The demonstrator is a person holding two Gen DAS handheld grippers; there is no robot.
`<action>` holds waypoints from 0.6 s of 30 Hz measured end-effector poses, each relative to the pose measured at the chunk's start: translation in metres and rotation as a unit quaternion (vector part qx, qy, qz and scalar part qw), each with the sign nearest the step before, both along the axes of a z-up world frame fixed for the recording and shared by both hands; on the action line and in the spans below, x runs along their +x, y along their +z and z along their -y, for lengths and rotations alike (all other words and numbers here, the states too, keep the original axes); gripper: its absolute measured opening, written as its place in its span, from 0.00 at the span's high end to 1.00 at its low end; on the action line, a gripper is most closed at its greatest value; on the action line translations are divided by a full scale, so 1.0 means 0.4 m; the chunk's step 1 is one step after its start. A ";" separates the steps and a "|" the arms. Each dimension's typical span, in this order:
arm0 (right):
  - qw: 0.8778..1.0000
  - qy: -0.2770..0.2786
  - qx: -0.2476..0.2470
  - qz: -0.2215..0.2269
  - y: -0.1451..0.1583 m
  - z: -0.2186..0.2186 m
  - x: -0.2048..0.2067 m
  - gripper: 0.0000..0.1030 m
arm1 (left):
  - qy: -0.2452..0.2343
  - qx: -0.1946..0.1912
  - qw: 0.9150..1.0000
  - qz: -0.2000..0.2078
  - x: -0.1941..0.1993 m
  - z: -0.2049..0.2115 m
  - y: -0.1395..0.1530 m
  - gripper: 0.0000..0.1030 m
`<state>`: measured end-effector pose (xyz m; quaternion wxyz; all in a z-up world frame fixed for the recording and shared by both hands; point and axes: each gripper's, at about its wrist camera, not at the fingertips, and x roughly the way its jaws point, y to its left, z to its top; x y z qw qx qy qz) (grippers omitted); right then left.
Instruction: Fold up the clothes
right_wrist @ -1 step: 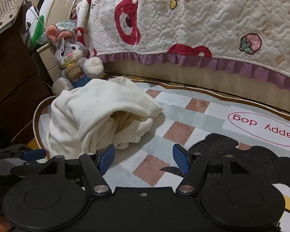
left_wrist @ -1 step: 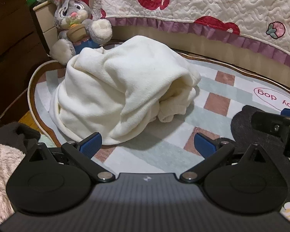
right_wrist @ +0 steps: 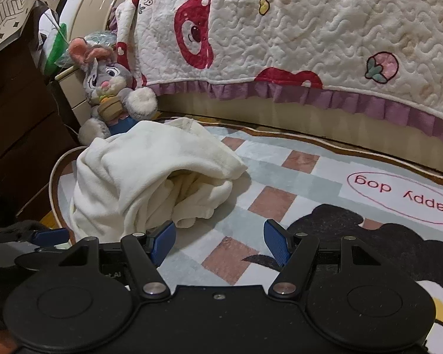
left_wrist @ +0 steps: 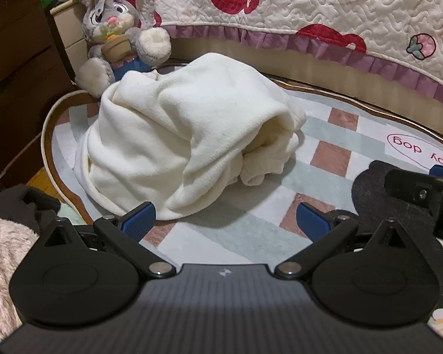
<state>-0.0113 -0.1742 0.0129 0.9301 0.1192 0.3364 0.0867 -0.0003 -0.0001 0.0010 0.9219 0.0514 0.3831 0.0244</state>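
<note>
- The cream fleece garment (left_wrist: 189, 135) lies in a loose heap on the patterned rug (left_wrist: 280, 236), just in front of a plush rabbit (left_wrist: 115, 32).
- The left gripper (left_wrist: 224, 221) has its jaws spread wide and empty — the heap's near hem lies just beyond its left fingertip.
- The right gripper (right_wrist: 220, 240) is likewise spread, holding nothing — the garment lies ahead, off to the left.

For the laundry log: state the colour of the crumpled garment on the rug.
Plain cream-white fleece garment, no pattern; it shows best in the left wrist view.
</note>
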 end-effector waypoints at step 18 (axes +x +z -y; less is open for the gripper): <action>1.000 -0.012 -0.024 0.012 -0.006 0.004 0.002 0.31 | -0.007 -0.054 0.999 -0.004 0.006 -0.030 0.031 0.01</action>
